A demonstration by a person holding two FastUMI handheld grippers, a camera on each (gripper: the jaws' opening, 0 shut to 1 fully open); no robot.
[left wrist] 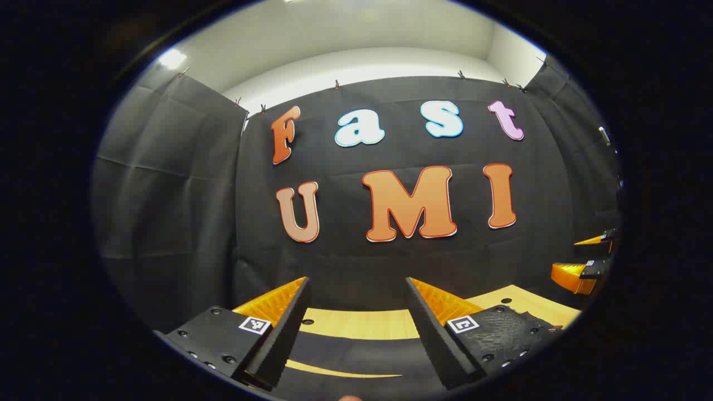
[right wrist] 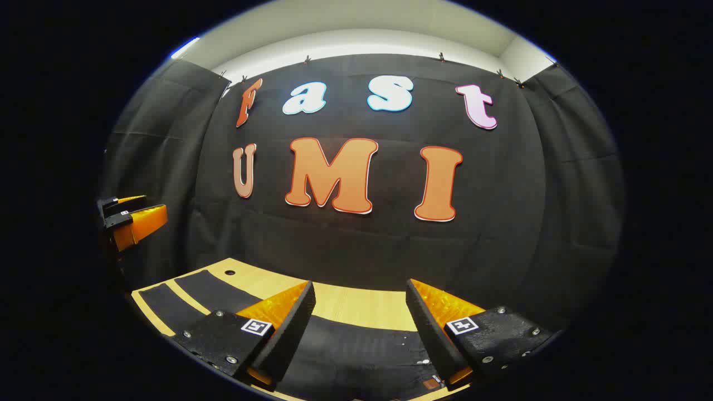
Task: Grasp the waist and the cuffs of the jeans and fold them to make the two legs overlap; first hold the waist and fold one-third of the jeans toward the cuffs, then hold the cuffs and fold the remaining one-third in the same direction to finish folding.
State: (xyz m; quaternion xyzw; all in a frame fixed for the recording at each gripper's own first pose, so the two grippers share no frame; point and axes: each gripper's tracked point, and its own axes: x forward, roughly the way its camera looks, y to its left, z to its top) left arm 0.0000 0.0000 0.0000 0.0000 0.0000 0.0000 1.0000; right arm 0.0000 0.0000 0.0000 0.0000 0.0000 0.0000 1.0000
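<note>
Left gripper (left wrist: 356, 328): its two fingers stand wide apart, with nothing between them. It is up in the air, facing the black cloth wall (left wrist: 167, 184)
Right gripper (right wrist: 359, 328): its two fingers also stand wide apart and hold nothing. It is in the air too, facing the same wall
Other views: the right gripper shows far off at the right edge of the left gripper view, and the left gripper far off at the left edge of the right gripper view
Jeans (right wrist: 356, 351): a dark cloth lies flat on the table under the fingers. I cannot tell if it is the jeans
Table (right wrist: 356, 306): light wood, with a small hole (right wrist: 229, 273) near its far edge
</note>
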